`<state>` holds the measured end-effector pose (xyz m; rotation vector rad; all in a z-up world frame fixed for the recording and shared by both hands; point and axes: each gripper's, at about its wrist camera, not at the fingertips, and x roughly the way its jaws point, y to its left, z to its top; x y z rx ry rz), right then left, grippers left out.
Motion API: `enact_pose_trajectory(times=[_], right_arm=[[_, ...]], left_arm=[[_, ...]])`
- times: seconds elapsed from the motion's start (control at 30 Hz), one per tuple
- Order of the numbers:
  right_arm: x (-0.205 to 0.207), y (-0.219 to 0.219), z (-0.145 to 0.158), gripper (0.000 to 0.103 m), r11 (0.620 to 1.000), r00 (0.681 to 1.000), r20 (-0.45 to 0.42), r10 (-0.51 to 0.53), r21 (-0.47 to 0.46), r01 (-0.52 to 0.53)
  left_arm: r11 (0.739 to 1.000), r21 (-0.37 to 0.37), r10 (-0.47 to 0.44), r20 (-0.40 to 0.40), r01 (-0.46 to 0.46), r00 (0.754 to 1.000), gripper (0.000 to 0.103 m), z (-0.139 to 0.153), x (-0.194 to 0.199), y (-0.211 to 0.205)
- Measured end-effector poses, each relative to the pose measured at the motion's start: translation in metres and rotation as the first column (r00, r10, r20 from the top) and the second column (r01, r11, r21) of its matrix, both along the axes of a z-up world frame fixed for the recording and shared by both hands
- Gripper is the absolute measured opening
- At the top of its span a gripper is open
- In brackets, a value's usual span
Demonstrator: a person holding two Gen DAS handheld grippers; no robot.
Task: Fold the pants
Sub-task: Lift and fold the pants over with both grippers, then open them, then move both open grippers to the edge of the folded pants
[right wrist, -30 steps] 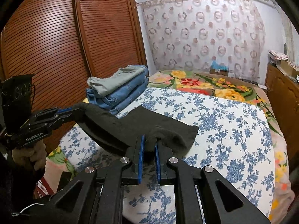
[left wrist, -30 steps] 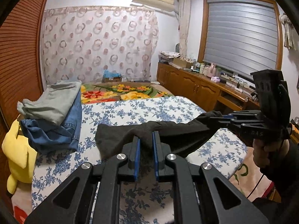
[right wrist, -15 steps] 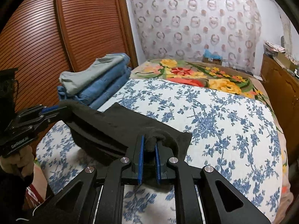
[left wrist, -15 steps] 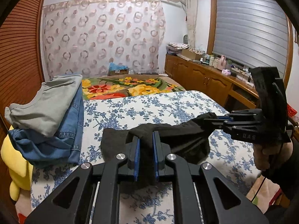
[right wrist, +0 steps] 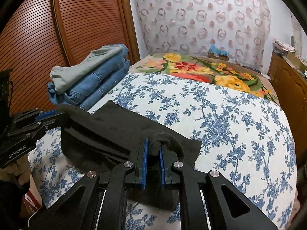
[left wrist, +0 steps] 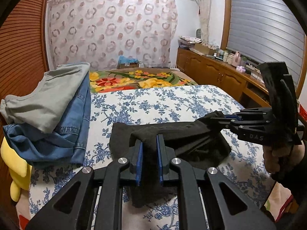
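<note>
The black pants (left wrist: 193,143) lie partly folded on the blue-flowered bed sheet (left wrist: 172,103), near its front edge; they also show in the right wrist view (right wrist: 115,132). My left gripper (left wrist: 149,143) is shut on one bunched end of the pants. My right gripper (right wrist: 153,145) is shut on the other end. Each gripper shows in the other's view: the right one (left wrist: 224,117) and the left one (right wrist: 55,115). The held edge is lifted a little above the sheet, with the fabric sagging between them.
A pile of folded clothes, grey on blue denim (left wrist: 48,111), sits at the bed's left side, also in the right wrist view (right wrist: 90,76). A yellow plush toy (left wrist: 17,172) is beside it. A floral blanket (left wrist: 142,78) lies farther back. Wooden cabinets (left wrist: 216,74) line the right wall.
Both grippers have moved forward and down over the bed with the pants' edge, laying more black fabric over itself. Both stay shut on the cloth.
</note>
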<state>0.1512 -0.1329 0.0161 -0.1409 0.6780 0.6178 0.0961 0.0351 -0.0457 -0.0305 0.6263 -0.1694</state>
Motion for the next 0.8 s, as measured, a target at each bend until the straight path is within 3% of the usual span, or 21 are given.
enact_pose_trajectory(times=[0.33, 0.43, 0.47, 0.6, 0.63, 0.8], right_arm=[[0.010, 0.004, -0.010, 0.011, 1.000, 1.000, -0.010, -0.012, -0.015, 0.012], [0.012, 0.005, -0.011, 0.011, 1.000, 1.000, -0.005, -0.014, -0.022, 0.014], [0.013, 0.006, -0.011, 0.011, 1.000, 1.000, -0.002, -0.014, -0.025, 0.014], [0.012, 0.007, -0.010, 0.011, 1.000, 1.000, 0.015, -0.008, -0.025, 0.009], [0.012, 0.007, -0.010, 0.011, 1.000, 1.000, 0.018, -0.008, -0.028, 0.009], [0.010, 0.001, -0.007, 0.035, 0.999, 0.999, 0.040, -0.031, -0.040, 0.033]], left_arm=[[1.000, 0.000, -0.001, -0.027, 0.001, 1.000, 0.017, -0.008, 0.006, 0.001], [1.000, -0.009, 0.006, -0.027, -0.006, 1.000, 0.037, -0.008, 0.006, 0.005], [1.000, -0.016, 0.009, -0.024, -0.010, 1.000, 0.050, -0.007, 0.005, 0.007], [0.999, -0.032, -0.004, -0.034, 0.003, 0.999, 0.071, -0.010, 0.003, 0.011], [0.999, -0.032, -0.004, -0.036, 0.003, 0.999, 0.073, -0.011, 0.002, 0.011], [1.000, -0.028, 0.006, -0.061, -0.007, 0.998, 0.075, -0.019, -0.004, 0.014]])
